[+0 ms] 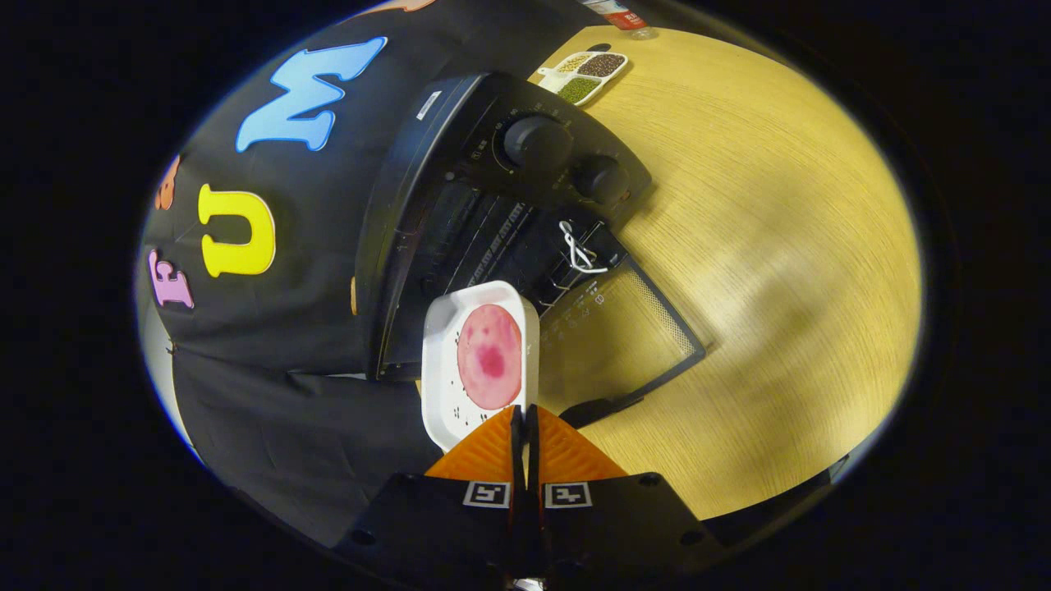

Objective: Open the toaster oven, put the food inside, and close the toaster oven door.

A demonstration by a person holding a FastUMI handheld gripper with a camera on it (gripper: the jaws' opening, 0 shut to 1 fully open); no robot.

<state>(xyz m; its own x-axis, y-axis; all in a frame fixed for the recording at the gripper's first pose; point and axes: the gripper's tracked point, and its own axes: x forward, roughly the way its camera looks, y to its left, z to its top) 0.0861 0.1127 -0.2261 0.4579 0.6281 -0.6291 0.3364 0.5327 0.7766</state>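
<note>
A black toaster oven (460, 180) stands on the wooden table with its glass door (624, 336) folded down flat and its rack showing inside. My gripper (523, 414) is shut on the near rim of a white rectangular plate (447, 386). The plate carries a round pink slice of food (490, 355). It hangs just ahead of my fingers, its far end at the oven's open mouth. The whole view is tilted, so the oven leans away to the right.
Two round knobs (538, 144) sit on the oven's control panel. A white divided dish of beans (587, 74) lies on the table (780, 246) beyond the oven. A white cord loop (575, 246) hangs at the oven's opening.
</note>
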